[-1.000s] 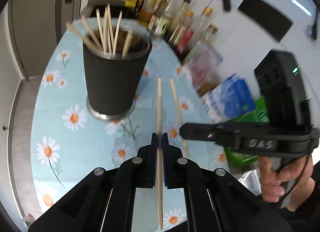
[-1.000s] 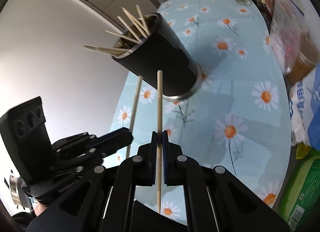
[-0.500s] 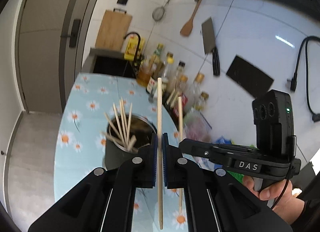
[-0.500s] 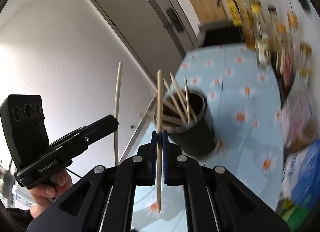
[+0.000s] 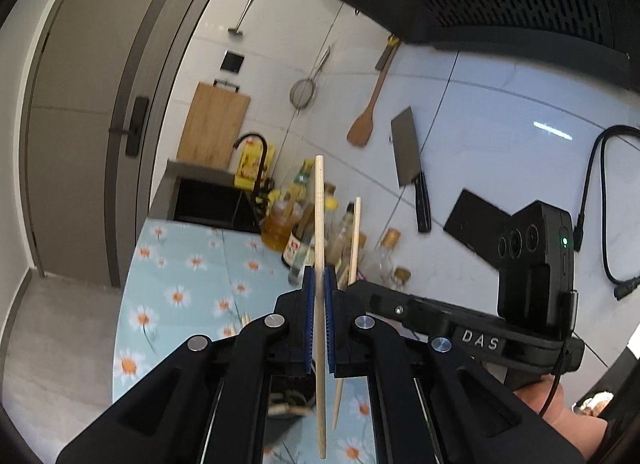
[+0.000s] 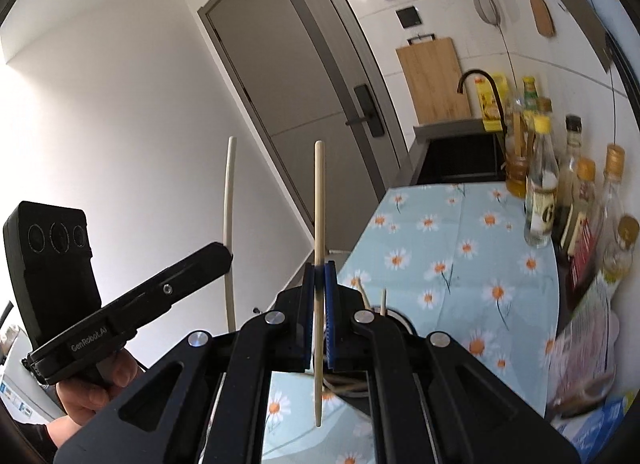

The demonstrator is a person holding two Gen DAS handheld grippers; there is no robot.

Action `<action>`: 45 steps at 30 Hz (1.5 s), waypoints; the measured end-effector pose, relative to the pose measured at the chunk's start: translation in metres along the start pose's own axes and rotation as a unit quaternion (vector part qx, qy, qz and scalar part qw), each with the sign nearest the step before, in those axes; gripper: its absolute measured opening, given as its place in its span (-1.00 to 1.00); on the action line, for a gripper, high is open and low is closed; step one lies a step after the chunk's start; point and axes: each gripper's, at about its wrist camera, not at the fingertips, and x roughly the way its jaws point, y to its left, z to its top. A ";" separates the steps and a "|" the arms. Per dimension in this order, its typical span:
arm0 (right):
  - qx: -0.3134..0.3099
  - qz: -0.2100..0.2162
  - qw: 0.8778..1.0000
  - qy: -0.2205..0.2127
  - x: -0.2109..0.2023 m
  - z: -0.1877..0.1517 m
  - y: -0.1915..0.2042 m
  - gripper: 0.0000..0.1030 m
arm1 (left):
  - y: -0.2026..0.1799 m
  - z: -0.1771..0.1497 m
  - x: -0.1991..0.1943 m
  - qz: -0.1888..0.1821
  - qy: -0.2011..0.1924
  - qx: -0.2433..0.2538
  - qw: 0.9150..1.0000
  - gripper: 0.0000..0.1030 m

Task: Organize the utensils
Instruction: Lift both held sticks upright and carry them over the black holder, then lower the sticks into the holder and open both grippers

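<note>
Left gripper (image 5: 319, 292) and right gripper (image 6: 319, 288), jaws clamped, each hold one pale wooden chopstick (image 5: 319, 224) upright above the black cylindrical holder (image 6: 394, 318); lower both tip-first, avoiding the protruding sticks.

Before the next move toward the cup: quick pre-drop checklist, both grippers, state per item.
1. Left gripper shut on its chopstick: ok, the blue pads clamp it mid-length.
2. Right gripper shut on its chopstick: ok.
3. Both sticks roughly upright, thin ends down: ok.
4. The two chopsticks apart from each other: ok, a gap shows in both views.
5. Black cup below the grippers: ok, but mostly hidden behind the fingers.
6. Free room in the cup among the sticks already in it: cannot tell.
</note>
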 end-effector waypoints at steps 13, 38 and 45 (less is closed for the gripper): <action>-0.026 0.002 0.999 -0.043 0.018 0.026 -0.005 -0.89 | 0.003 0.024 0.033 0.021 -0.026 0.035 0.999 -0.93; -0.023 -0.042 0.999 -0.022 0.063 -0.032 -0.043 -0.89 | 0.046 -0.038 0.067 0.051 -0.039 0.014 0.998 -0.93; -0.026 -0.050 0.998 -0.018 0.064 -0.053 -0.044 -0.89 | 0.041 -0.063 0.066 0.056 -0.051 0.028 0.997 -0.93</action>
